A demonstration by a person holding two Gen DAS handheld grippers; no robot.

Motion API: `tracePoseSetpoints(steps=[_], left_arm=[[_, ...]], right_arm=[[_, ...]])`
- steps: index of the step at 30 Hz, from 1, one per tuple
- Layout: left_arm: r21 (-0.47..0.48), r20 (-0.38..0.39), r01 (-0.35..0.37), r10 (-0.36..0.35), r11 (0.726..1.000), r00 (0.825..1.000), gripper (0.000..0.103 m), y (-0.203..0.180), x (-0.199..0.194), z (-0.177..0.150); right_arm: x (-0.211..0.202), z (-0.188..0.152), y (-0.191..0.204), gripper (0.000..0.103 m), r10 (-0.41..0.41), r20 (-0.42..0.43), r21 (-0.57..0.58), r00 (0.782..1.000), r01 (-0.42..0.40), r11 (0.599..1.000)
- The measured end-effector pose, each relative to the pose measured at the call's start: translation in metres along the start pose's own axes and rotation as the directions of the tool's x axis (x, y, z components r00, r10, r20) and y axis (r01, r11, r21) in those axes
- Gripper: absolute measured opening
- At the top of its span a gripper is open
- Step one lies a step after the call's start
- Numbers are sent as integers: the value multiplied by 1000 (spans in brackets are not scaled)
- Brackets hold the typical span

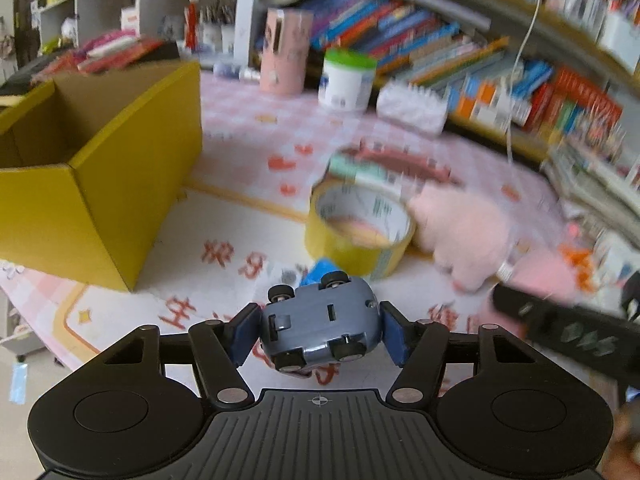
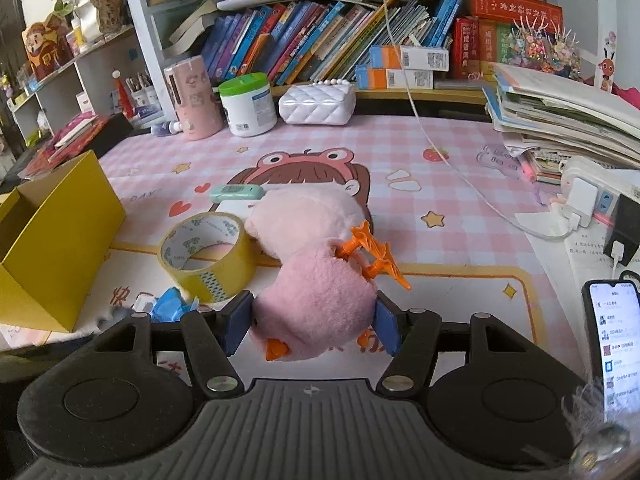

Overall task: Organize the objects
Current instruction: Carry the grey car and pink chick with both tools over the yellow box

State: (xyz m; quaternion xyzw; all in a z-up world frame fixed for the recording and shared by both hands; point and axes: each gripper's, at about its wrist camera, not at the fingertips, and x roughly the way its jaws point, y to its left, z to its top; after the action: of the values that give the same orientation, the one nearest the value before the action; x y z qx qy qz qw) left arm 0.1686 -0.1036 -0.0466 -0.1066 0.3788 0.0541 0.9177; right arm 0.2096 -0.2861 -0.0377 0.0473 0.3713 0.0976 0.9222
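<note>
My left gripper (image 1: pixel 320 330) is shut on a grey-blue toy car (image 1: pixel 320 324), held wheels-up above the pink desk mat (image 1: pixel 240 128). An open yellow cardboard box (image 1: pixel 100 184) stands to its left; it also shows in the right wrist view (image 2: pixel 60 236). My right gripper (image 2: pixel 314 322) is shut on a pink plush duck (image 2: pixel 316 280) with orange feet that lies on the mat. The plush also shows blurred in the left wrist view (image 1: pixel 460 232). A yellow tape roll (image 1: pixel 360 228) lies ahead, also in the right wrist view (image 2: pixel 208 256), beside the plush.
A blue wrapper (image 2: pixel 172 304) lies by the tape roll. A mint-green device (image 2: pixel 236 192) lies behind the plush. A pink cylinder (image 2: pixel 194 96), a green-lidded tub (image 2: pixel 250 104) and a white purse (image 2: pixel 318 102) stand before the bookshelf. A phone (image 2: pixel 616 336) and book stacks (image 2: pixel 560 120) are at the right.
</note>
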Motion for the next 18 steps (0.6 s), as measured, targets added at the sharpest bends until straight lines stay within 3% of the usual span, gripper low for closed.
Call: tracePoseSetpoints(steps=[9,18], left_arm=[[-4,100,15,-14,1000,995,62,37,-32,5],[-4,148,29,-29,1000,989,62,112,-68,2]], right_arm=[[-11,-14,47,61,-5,-3,-58,1000,5,998],[-34,-40,127,61,0,-11,-82,1000,-1,997]])
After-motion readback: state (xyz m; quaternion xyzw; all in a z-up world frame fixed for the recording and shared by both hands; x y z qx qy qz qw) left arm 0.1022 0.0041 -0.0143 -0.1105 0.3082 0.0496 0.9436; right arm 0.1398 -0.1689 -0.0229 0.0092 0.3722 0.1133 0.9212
